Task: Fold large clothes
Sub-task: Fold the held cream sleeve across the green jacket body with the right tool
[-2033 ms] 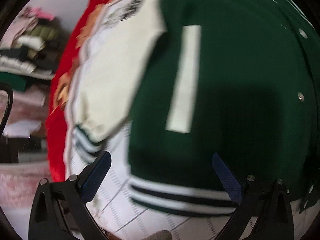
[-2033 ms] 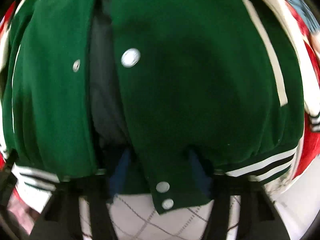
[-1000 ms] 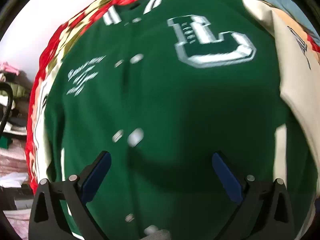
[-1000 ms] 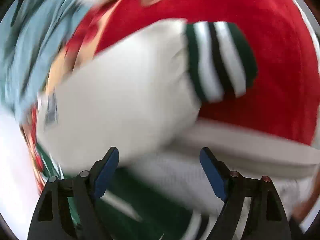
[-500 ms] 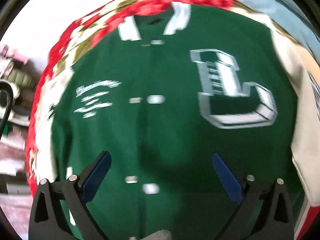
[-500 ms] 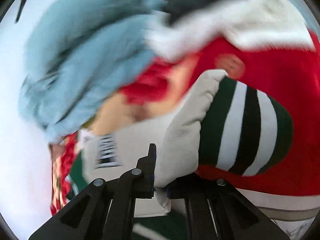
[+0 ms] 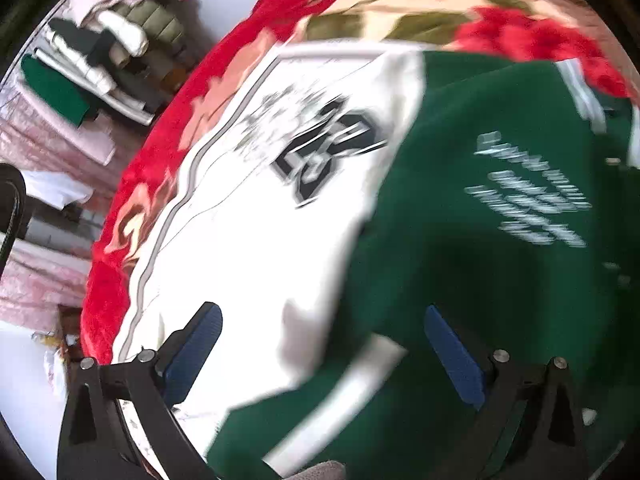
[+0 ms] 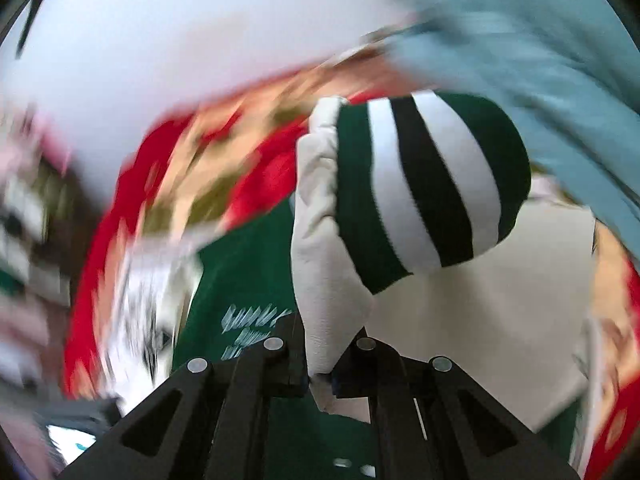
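A green varsity jacket (image 7: 480, 264) with cream sleeves lies spread on a red floral blanket (image 7: 400, 12). In the left wrist view its cream sleeve (image 7: 256, 216), printed with a dark number, lies left of the green body. My left gripper (image 7: 320, 348) is open and empty just above the sleeve and body. My right gripper (image 8: 320, 376) is shut on the other cream sleeve (image 8: 324, 248) near its green, white and black striped cuff (image 8: 424, 188), and holds it lifted above the jacket body (image 8: 248, 264).
A pile of folded clothes (image 7: 96, 48) sits at the far left beyond the blanket's edge. A light blue garment (image 8: 540, 52) lies at the upper right of the right wrist view. A white wall (image 8: 180, 40) is behind.
My right gripper closed on the cream sleeve by its cuff and lifted it over the green body. My left gripper swung left, from the chest letter to the other sleeve, still open.
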`<control>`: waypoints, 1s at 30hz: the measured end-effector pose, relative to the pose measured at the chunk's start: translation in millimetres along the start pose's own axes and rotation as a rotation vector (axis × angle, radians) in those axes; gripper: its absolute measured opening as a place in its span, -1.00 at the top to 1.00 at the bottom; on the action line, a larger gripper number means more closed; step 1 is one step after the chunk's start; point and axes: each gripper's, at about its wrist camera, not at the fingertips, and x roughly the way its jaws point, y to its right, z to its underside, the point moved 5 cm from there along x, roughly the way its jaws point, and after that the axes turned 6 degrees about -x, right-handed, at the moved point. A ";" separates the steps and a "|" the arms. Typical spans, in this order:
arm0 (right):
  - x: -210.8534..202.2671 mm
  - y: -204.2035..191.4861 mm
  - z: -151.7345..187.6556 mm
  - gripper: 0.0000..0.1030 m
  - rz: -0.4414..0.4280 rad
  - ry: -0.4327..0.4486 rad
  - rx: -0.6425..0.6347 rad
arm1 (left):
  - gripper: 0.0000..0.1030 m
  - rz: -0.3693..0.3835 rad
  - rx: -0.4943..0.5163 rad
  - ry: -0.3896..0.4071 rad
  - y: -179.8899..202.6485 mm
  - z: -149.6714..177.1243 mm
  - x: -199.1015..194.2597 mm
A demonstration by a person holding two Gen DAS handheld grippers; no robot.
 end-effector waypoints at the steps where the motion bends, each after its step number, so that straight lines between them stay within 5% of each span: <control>1: 22.1 -20.4 8.3 0.87 -0.002 -0.038 -0.059 | -1.00 -0.007 -0.010 -0.016 -8.5 -0.8 12.3; 5: 100.0 -57.3 46.2 0.87 0.002 -0.182 -0.175 | -1.00 -0.019 -0.014 -0.017 -27.5 -2.8 37.1; 9: 129.1 -59.5 67.1 0.73 -0.014 -0.267 -0.194 | -1.00 -0.003 -0.007 -0.026 -40.7 0.4 47.0; 11: 118.7 -58.8 66.0 0.27 -0.117 -0.288 -0.137 | -1.00 0.031 -0.002 -0.042 -50.7 6.7 45.4; 12: 109.9 -53.0 64.9 -0.26 -0.146 -0.287 -0.103 | -1.00 0.054 -0.007 -0.050 -56.9 11.4 40.2; 13: 97.7 -47.1 65.4 -0.59 -0.164 -0.270 -0.063 | -1.00 0.070 -0.013 -0.056 -63.6 15.5 36.2; 16: 49.7 -25.6 73.0 -0.59 -0.189 -0.202 0.054 | -1.00 0.132 -0.032 -0.103 -85.5 41.9 18.6; 23: 12.6 -8.8 115.3 -0.59 -0.163 -0.272 0.240 | -1.00 0.285 -0.220 -0.376 -163.7 124.3 28.8; 26: 8.8 -19.8 143.1 -0.59 -0.155 -0.327 0.244 | -0.99 0.359 -0.394 -0.492 -195.9 155.1 51.9; 30: 20.8 -34.9 174.5 -0.59 -0.134 -0.380 0.244 | -0.96 0.551 -0.685 -0.627 -217.3 177.5 95.1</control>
